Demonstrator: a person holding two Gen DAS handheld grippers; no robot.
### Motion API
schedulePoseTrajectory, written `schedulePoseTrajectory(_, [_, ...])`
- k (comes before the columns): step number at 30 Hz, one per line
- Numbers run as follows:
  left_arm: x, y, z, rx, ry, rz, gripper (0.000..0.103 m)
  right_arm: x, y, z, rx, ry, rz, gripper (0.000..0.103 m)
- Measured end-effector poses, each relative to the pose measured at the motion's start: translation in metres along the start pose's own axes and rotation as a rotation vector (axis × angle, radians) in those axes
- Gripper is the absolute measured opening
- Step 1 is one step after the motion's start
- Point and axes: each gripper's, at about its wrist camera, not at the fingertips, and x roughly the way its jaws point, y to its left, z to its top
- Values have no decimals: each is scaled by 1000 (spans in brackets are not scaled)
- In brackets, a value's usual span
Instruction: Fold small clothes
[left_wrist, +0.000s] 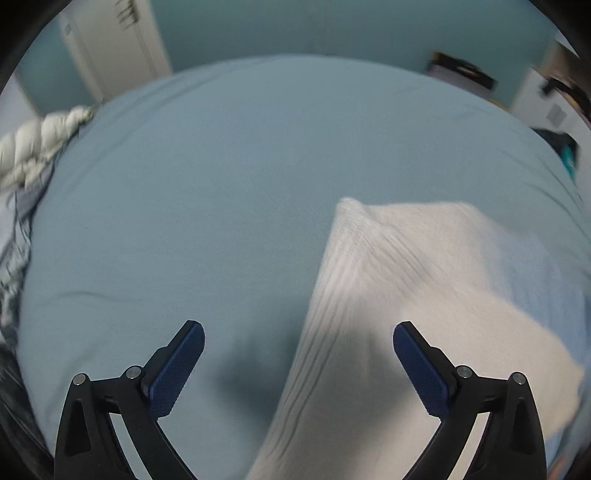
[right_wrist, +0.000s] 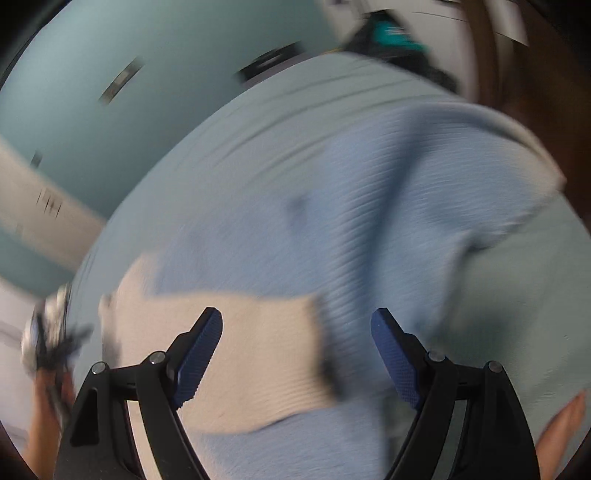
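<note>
Two grippers over one bed, itemised from left to right. Left wrist view: a white knotted rope-like bundle (left_wrist: 35, 142) lies at the far left edge of the bed (left_wrist: 203, 192), which is covered in a smooth blue-grey sheet; a pale door (left_wrist: 110, 44) stands against the teal wall (left_wrist: 295, 26) beyond. The left gripper (left_wrist: 298, 363) hangs above the sheet with its blue-padded fingers (left_wrist: 176, 373) spread wide apart and nothing between them. Right of centre lies the task's garment, a ribbed knit piece (left_wrist: 417, 295) in white and pale blue, flat on the sheet and running from the middle of the bed to the lower right; the gripper's right finger overlaps it in the view, though contact cannot be told. Dark blurred items (left_wrist: 461, 72) sit by the wall at upper right. Right wrist view, heavily motion-blurred: a blurred hand holding dark gear (right_wrist: 48, 339) shows at the lower left edge. The right gripper (right_wrist: 297, 352) has its blue-padded fingers (right_wrist: 197, 363) standing well apart, with no cloth clamped between them. Beneath them lies the white ribbed panel (right_wrist: 258, 350) of the garment, folded over its pale blue ribbed body (right_wrist: 369, 206), which spreads up and to the right across the bed (right_wrist: 535, 277). A dark heap with a teal patch (right_wrist: 391, 37) sits past the far edge, and bare skin (right_wrist: 565, 428) shows at lower right.
</note>
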Motion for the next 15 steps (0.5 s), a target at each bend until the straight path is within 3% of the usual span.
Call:
schedulePoseTrajectory(3, [-47,9,-39,124,-31,1,103,-13,-52,21,165,-11,-63,80])
schedulePoseTrajectory(8, [-94,-2,-98,240,-19,-62,103,-7,-124,34,408,99,-3,80])
schedulePoseTrajectory(13, [-93,-9,-174,232,75,-190,103,21,-145,37,557,163,81,80])
schedulePoseTrajectory(15, [-83,-11,-197,205,114,-228,103,24,-146,38,595,123,79,80])
